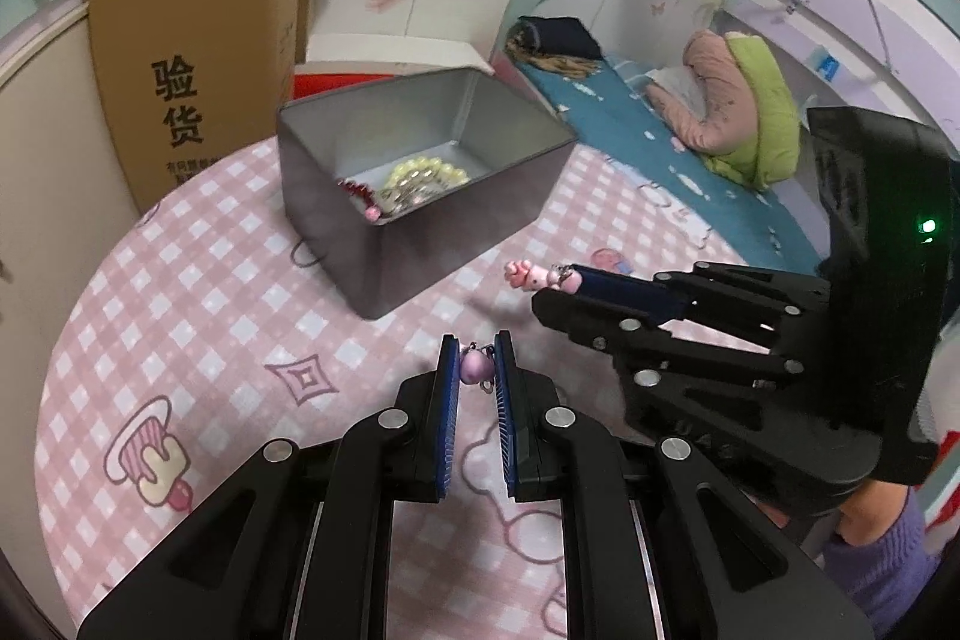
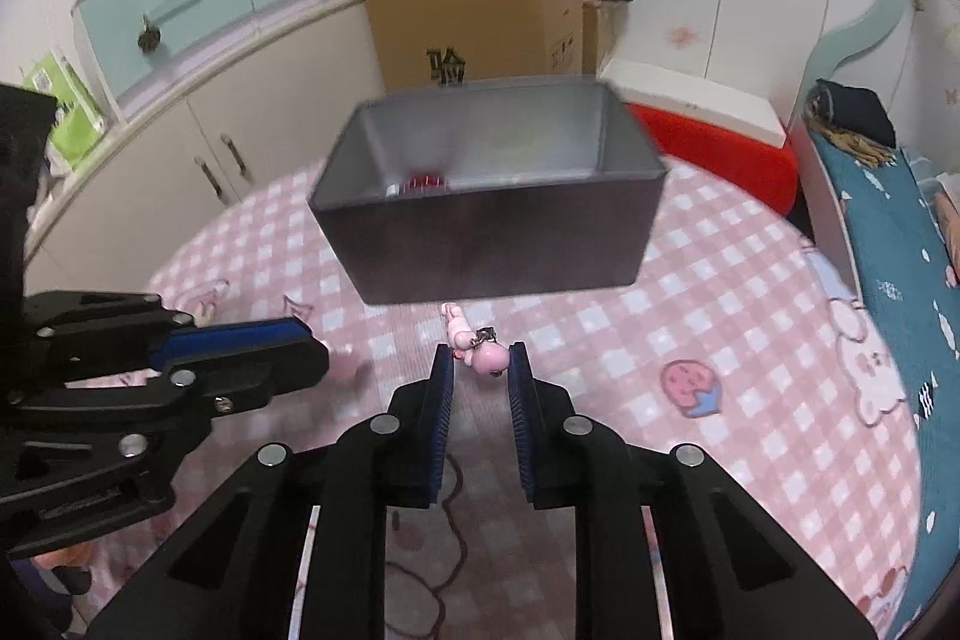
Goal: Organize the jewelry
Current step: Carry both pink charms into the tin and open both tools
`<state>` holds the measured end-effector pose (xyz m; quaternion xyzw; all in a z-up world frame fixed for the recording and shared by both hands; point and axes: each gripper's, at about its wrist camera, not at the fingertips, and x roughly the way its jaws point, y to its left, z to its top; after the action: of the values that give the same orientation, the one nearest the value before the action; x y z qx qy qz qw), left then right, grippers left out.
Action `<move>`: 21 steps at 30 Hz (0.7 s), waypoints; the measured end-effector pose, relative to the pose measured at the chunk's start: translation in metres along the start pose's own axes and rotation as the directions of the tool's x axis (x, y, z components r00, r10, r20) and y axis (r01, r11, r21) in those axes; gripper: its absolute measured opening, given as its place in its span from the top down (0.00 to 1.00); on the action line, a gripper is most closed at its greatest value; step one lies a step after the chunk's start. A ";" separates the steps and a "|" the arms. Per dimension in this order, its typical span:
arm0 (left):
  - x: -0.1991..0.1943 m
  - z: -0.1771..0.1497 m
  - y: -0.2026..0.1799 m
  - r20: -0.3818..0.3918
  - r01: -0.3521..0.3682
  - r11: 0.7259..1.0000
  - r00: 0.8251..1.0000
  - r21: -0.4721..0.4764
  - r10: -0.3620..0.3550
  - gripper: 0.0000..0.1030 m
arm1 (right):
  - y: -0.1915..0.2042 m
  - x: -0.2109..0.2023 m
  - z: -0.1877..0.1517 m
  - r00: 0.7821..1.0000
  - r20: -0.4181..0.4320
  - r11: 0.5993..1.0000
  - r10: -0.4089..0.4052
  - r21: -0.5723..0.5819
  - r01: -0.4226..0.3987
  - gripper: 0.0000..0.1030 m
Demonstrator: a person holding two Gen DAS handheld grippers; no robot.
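Note:
A grey metal tin [image 1: 480, 214] stands open on the pink checked cloth; it also shows in the right wrist view [image 2: 498, 244]. Inside lie a pale bead bracelet [image 1: 426, 178] and a red piece [image 1: 355, 189]. My left gripper [image 1: 477, 367] is shut on a small purple charm [image 1: 474, 366] with a metal ring, held above the cloth in front of the tin. My right gripper [image 2: 480, 358] is shut on a pink figure charm [image 2: 483, 353], also in the left wrist view [image 1: 537, 275], just in front of the tin's near wall.
A cardboard box [image 1: 198, 58] stands behind the tin on the left. A red and white container [image 2: 708, 130] sits behind it on the right. A bed with a blue sheet [image 1: 648, 124] runs along the right side. Cupboards [image 2: 180, 112] line the left.

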<state>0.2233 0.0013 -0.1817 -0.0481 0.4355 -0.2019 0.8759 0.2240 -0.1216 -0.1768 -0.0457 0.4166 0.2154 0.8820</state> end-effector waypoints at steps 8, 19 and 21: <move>-0.029 0.029 -0.011 0.075 0.034 0.998 0.996 0.048 -0.038 0.88 | -0.012 -0.044 0.018 0.996 0.090 0.996 0.001 0.087 -0.009 0.82; -0.063 0.085 -0.025 0.201 0.013 0.993 0.979 0.115 -0.036 0.88 | -0.021 -0.061 0.048 0.984 0.175 0.985 -0.032 0.173 0.001 0.82; -0.056 0.093 -0.022 0.194 0.002 0.993 0.981 0.114 -0.025 0.88 | -0.020 -0.055 0.054 0.983 0.179 0.983 -0.033 0.182 0.000 0.82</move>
<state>0.2583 -0.0053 -0.0768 -0.0209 0.3350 -0.2265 0.9144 0.2403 -0.1447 -0.1022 0.0509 0.3520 0.1724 0.9186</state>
